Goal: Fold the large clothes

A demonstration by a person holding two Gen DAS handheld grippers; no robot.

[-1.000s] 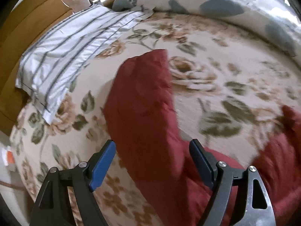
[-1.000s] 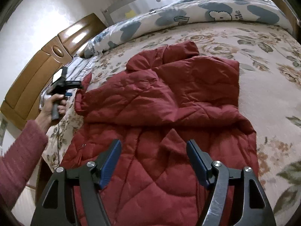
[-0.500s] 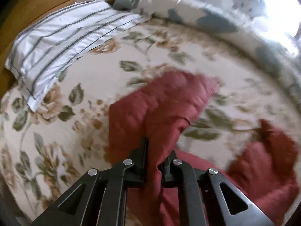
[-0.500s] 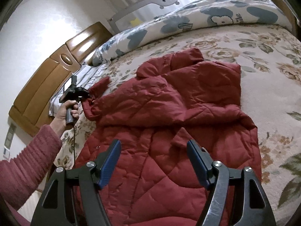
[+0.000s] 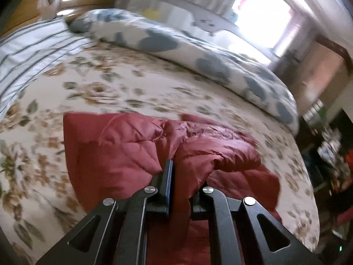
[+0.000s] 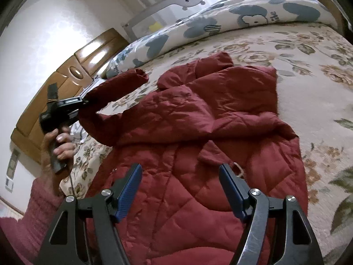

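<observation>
Quilted red jacket (image 6: 198, 145), puffy and creased, lies spread on the floral bedspread (image 6: 308, 70), filling the right wrist view from centre down to six o'clock. Its sleeve (image 6: 114, 92) rises toward ten o'clock, pinched in the clamped left gripper (image 5: 176, 176) held by a hand (image 6: 59, 141). Black, blue-padded right gripper (image 6: 179, 187) hangs above the jacket's body, jaws wide and holding nothing.

Quilted, slightly shiny red jacket (image 6: 198, 132) on matt floral bedspread (image 6: 308, 70); glossy wooden headboard (image 6: 72, 75).
</observation>
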